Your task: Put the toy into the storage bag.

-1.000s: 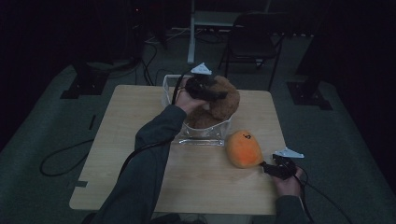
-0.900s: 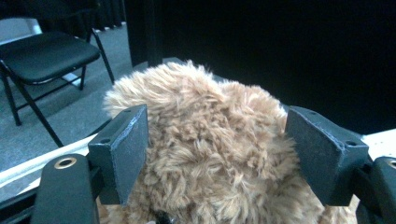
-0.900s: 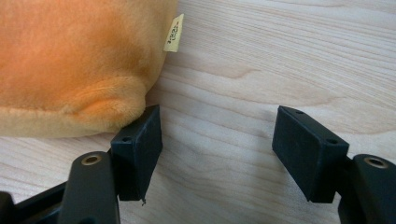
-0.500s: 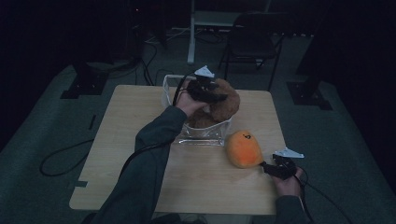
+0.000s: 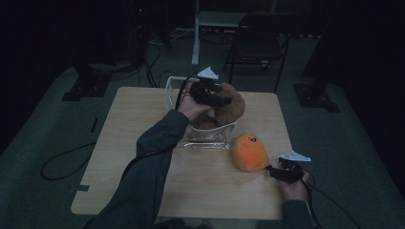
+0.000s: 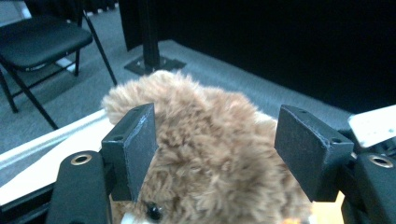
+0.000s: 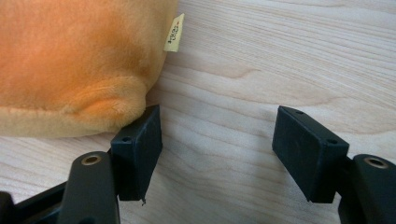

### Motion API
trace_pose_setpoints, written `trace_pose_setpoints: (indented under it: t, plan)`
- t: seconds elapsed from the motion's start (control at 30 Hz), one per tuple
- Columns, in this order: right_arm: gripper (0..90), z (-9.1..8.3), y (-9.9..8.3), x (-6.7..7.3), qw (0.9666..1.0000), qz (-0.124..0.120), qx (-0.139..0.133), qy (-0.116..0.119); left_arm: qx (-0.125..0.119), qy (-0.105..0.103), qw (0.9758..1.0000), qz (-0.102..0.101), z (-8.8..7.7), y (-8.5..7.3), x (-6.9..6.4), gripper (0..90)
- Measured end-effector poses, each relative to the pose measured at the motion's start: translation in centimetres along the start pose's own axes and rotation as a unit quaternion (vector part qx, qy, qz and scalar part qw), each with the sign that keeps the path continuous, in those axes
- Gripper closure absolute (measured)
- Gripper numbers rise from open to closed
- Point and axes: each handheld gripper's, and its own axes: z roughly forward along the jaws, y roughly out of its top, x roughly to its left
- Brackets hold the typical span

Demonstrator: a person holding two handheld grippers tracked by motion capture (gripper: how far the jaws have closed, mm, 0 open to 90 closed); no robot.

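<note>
A brown plush bear (image 5: 232,106) sits in a clear plastic bin (image 5: 206,137) at the table's far middle. My left gripper (image 5: 220,99) reaches over the bin, and its jaws stand on either side of the bear's head (image 6: 210,154). They have just been opening. The left pad brushes the fur and the right pad stands just off it, so the left gripper (image 6: 217,140) is open. An orange plush (image 5: 249,152) lies on the wood in front of the bin. My right gripper (image 5: 273,171) rests open on the table beside the orange plush (image 7: 79,60), its left pad against the plush's edge.
The wooden table (image 5: 129,143) has bare room at its left and front. A black folding chair (image 5: 260,36) stands behind the table. Cables trail over the grey floor at the left. A label (image 7: 173,32) hangs from the orange plush.
My left hand has shifted only slightly over the bear in the bin. The right hand and the orange plush have stayed put.
</note>
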Motion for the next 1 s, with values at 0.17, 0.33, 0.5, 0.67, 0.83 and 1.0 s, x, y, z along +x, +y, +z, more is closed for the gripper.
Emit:
trace_pose_setpoints:
  t: [0.17,0.33,0.5,0.67,0.83,1.0]
  plan:
    - [32.3,0.0,0.0,0.0,1.0000,0.001,0.000,-0.001,-0.010,-0.004,0.9999,0.012,-1.5,0.4,-1.3,29.1]
    - [32.2,0.0,0.0,0.1,1.0000,0.001,0.000,-0.001,-0.019,-0.009,0.9994,0.027,-2.3,0.2,-3.1,29.2]
    - [31.8,-0.1,-0.1,0.1,1.0000,0.001,0.001,-0.001,-0.023,-0.024,0.9989,0.034,-2.5,0.0,-4.6,29.2]
    - [30.8,-0.1,-0.1,0.2,1.0000,0.002,0.001,-0.002,-0.023,-0.039,0.9977,0.050,-2.3,-0.2,-6.6,29.2]
    - [30.6,-0.2,-0.2,0.2,1.0000,0.002,0.001,-0.002,-0.020,-0.054,0.9970,0.053,-1.6,-0.8,-7.9,29.3]
    - [30.5,-0.3,-0.3,0.2,1.0000,0.002,0.001,-0.002,-0.017,-0.066,0.9962,0.053,-0.7,-1.9,-8.9,29.3]
